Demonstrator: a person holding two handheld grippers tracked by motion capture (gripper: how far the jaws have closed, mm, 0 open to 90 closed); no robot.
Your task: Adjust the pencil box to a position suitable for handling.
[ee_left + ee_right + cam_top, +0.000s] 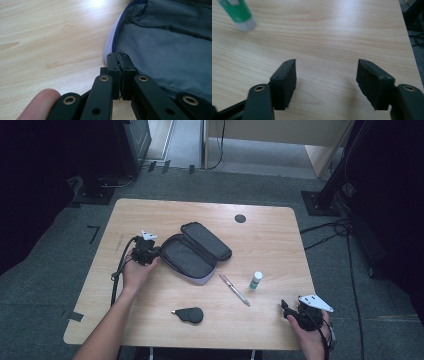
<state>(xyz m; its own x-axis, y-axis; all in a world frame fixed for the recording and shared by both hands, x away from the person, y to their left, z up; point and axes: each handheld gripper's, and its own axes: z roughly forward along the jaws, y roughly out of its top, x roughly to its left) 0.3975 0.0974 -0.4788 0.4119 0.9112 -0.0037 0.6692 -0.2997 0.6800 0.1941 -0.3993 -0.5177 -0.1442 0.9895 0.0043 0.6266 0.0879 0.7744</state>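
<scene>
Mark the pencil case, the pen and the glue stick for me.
pencil case [186, 256]: high view, on the grey lining of the open near half.
pen [234, 290]: high view, on the middle of its barrel.
glue stick [256, 281]: high view, on its green body below the white cap.

Dim room, bright tabletop glare, soft close-up blur.

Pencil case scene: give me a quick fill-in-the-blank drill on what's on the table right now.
1. The left gripper is shut on the rim of the open ____.
2. The right gripper stands ____, with bare table between its jaws.
3. The pen lies between the pencil case and the ____ stick.
4. The glue stick stands ____.

Missing words: pencil case; open; glue; upright
</scene>
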